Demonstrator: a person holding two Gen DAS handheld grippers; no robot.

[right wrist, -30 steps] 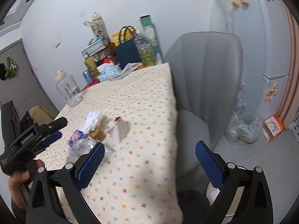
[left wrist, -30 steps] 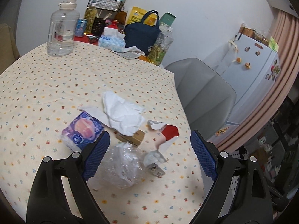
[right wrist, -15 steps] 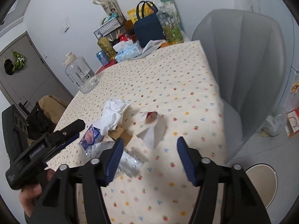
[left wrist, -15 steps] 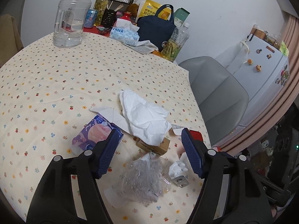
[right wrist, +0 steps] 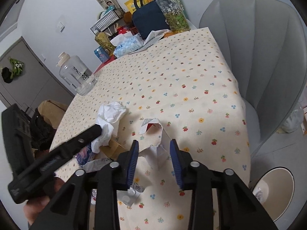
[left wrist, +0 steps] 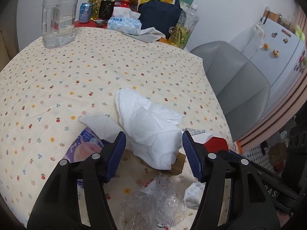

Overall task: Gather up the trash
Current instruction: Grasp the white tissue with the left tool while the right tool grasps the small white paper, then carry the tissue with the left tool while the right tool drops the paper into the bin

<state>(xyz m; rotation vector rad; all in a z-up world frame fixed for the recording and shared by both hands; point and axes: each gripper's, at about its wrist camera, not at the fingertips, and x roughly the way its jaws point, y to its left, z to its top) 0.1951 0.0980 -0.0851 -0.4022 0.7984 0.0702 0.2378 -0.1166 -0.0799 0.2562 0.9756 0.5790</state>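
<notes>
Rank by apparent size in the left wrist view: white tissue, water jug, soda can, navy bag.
1. White tissue, though nearness to the camera inflates it.
2. Navy bag and water jug look about alike; unranked.
3. Soda can, smallest.

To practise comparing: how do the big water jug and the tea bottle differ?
The jug is wide, handled, white-capped and holds a little clear water; the tea bottle is slimmer and holds yellow-green liquid. The jug stands alone; the bottle stands beside the navy bag. Both are clear plastic and upright.
</notes>
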